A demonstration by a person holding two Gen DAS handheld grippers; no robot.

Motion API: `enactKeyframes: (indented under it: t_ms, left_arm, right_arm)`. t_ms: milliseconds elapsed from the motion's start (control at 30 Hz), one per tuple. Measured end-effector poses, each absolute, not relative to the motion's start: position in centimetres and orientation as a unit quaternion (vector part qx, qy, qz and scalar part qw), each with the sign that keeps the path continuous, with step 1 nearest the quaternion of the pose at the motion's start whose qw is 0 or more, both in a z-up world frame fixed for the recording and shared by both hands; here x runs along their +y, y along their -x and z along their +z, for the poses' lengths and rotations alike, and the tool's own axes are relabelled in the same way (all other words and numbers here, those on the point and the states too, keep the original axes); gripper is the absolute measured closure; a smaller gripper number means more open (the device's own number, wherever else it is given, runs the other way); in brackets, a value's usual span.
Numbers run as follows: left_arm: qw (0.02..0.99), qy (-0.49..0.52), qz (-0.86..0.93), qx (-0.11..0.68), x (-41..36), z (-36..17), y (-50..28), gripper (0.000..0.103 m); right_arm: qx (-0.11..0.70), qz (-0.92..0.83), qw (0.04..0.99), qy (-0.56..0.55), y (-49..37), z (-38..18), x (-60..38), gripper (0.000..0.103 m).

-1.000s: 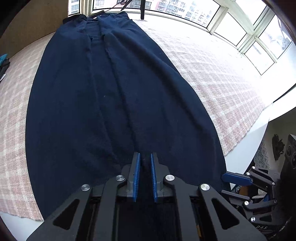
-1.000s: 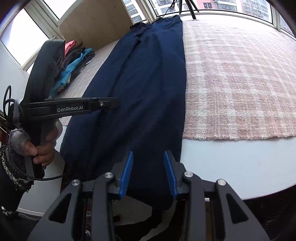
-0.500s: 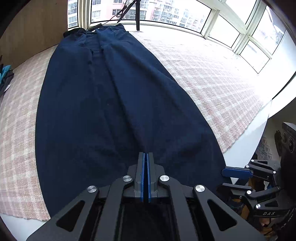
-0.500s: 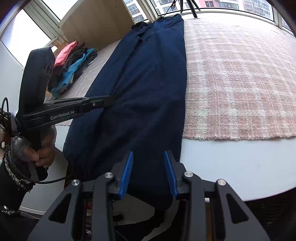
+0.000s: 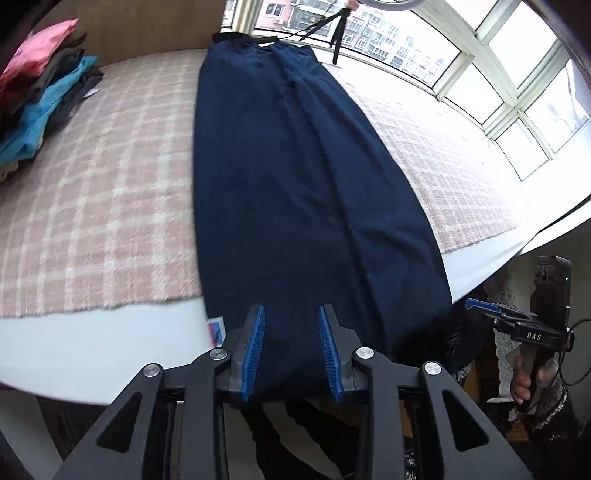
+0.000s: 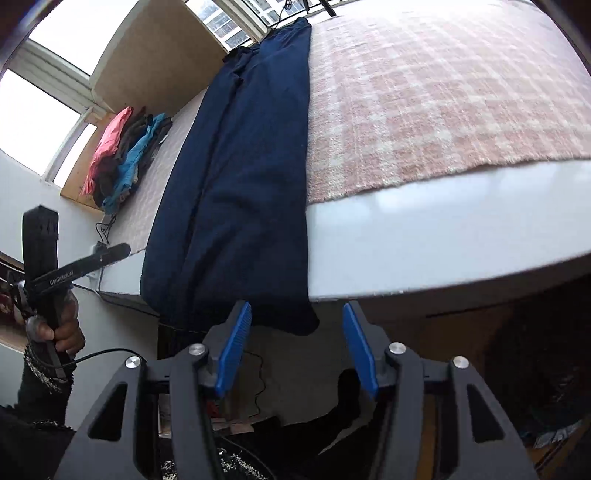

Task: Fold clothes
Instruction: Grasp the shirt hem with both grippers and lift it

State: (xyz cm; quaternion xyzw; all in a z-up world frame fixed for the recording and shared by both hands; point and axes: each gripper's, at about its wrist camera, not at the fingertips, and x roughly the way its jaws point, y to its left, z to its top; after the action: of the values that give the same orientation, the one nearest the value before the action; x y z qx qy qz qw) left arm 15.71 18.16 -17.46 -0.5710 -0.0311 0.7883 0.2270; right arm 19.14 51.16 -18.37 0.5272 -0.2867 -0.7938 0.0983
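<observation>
Dark navy trousers [image 5: 295,177] lie lengthwise on a pink plaid cloth [image 5: 103,192], waistband at the far window end. Their hem hangs over the near edge of the white table [image 5: 110,339]. My left gripper [image 5: 291,350] is open at that edge, with the hem showing between its blue pads and no grip on it. In the right wrist view the trousers [image 6: 240,177] drape over the table edge [image 6: 424,251]. My right gripper [image 6: 295,349] stands wide open just below the hanging hem, holding nothing. The left gripper [image 6: 118,251] appears at the left, held by a hand.
A pile of pink, blue and dark clothes [image 5: 40,92] sits at the table's far left corner, by a wooden panel [image 6: 155,62]. A tripod [image 5: 338,33] stands at the window. A small red and blue card [image 5: 216,328] lies beside the hem. The right gripper [image 5: 480,308] hangs off the table's right side.
My left gripper was shut on the trousers half a second ago; it has opened and drawn back to the table edge. My right gripper has dropped below the edge and opened wider.
</observation>
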Motion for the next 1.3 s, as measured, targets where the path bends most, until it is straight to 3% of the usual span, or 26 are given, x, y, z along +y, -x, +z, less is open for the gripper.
enactKeyframes:
  t_ms: [233,300,433,533,567,600,633,667,700,833,1000,1067,1100,1133,1167,1200,1233,1300]
  left_arm:
    - [0.217,0.599,0.77,-0.03,15.2,-20.0,-14.6,0.067]
    - [0.215,0.607,0.765,-0.028,14.5,-20.7,-14.1,0.067]
    - [0.212,0.621,0.754,-0.024,13.1,-22.1,-13.1,0.059]
    - [0.212,0.63,0.747,-0.021,12.3,-23.1,-12.5,0.059]
    - [0.217,0.629,0.746,-0.022,12.5,-23.2,-12.6,0.059]
    - [0.226,0.627,0.745,-0.026,12.6,-23.2,-12.7,0.061]
    - [0.237,0.623,0.745,-0.029,12.8,-23.1,-12.9,0.071]
    - [0.251,0.617,0.745,-0.03,12.9,-22.9,-13.2,0.103]
    - [0.265,0.61,0.746,-0.031,13.1,-22.7,-13.5,0.099]
    - [0.289,0.58,0.761,-0.015,13.6,-20.8,-14.6,0.101]
    - [0.268,0.603,0.751,-0.033,12.4,-23.3,-13.2,0.101]
    - [0.279,0.594,0.755,-0.023,12.5,-22.9,-13.5,0.101]
    - [0.284,0.587,0.758,-0.019,13.0,-22.7,-13.4,0.101]
    - [0.287,0.584,0.759,-0.016,13.2,-22.7,-13.4,0.099]
    - [0.288,0.584,0.758,-0.012,13.4,-22.8,-13.3,0.086]
    - [0.286,0.587,0.757,-0.007,13.5,-22.9,-13.1,0.076]
    - [0.277,0.594,0.755,-0.002,13.5,-22.9,-12.8,0.059]
    - [0.274,0.601,0.751,-0.004,13.9,-22.9,-12.2,0.058]
  right_arm:
    - [-0.339,-0.753,0.127,-0.549,-17.3,-20.9,51.0,0.05]
    - [-0.334,-0.744,0.14,-0.562,-16.9,-21.2,50.4,0.045]
    - [-0.296,-0.74,0.146,-0.586,-16.3,-21.5,48.5,0.045]
    - [-0.27,-0.741,0.162,-0.594,-16.3,-21.5,46.8,0.046]
    - [-0.249,-0.743,0.163,-0.599,-16.4,-21.5,46.1,0.06]
    - [-0.239,-0.741,0.167,-0.604,-16.5,-21.4,45.7,0.096]
    - [-0.23,-0.739,0.171,-0.609,-16.6,-21.3,45.3,0.094]
    - [-0.222,-0.737,0.175,-0.614,-16.6,-21.2,44.9,0.094]
    - [-0.211,-0.742,0.177,-0.611,-16.9,-20.6,45.0,0.094]
    - [-0.193,-0.757,0.174,-0.6,-18.0,-19.3,46.1,0.094]
    - [-0.186,-0.744,0.155,-0.623,-17.9,-21.1,45.4,0.093]
    - [-0.191,-0.739,0.16,-0.626,-17.7,-21.3,45.3,0.09]
    - [-0.193,-0.738,0.16,-0.627,-17.7,-21.3,45.3,0.08]
    - [-0.194,-0.737,0.16,-0.627,-17.7,-21.3,45.4,0.074]
    - [-0.197,-0.739,0.155,-0.625,-17.7,-21.4,45.6,0.064]
    - [-0.199,-0.742,0.15,-0.622,-17.8,-21.4,45.8,0.061]
    - [-0.21,-0.741,0.151,-0.62,-17.8,-21.5,46.0,0.061]
    - [-0.229,-0.736,0.151,-0.619,-17.8,-21.8,46.3,0.061]
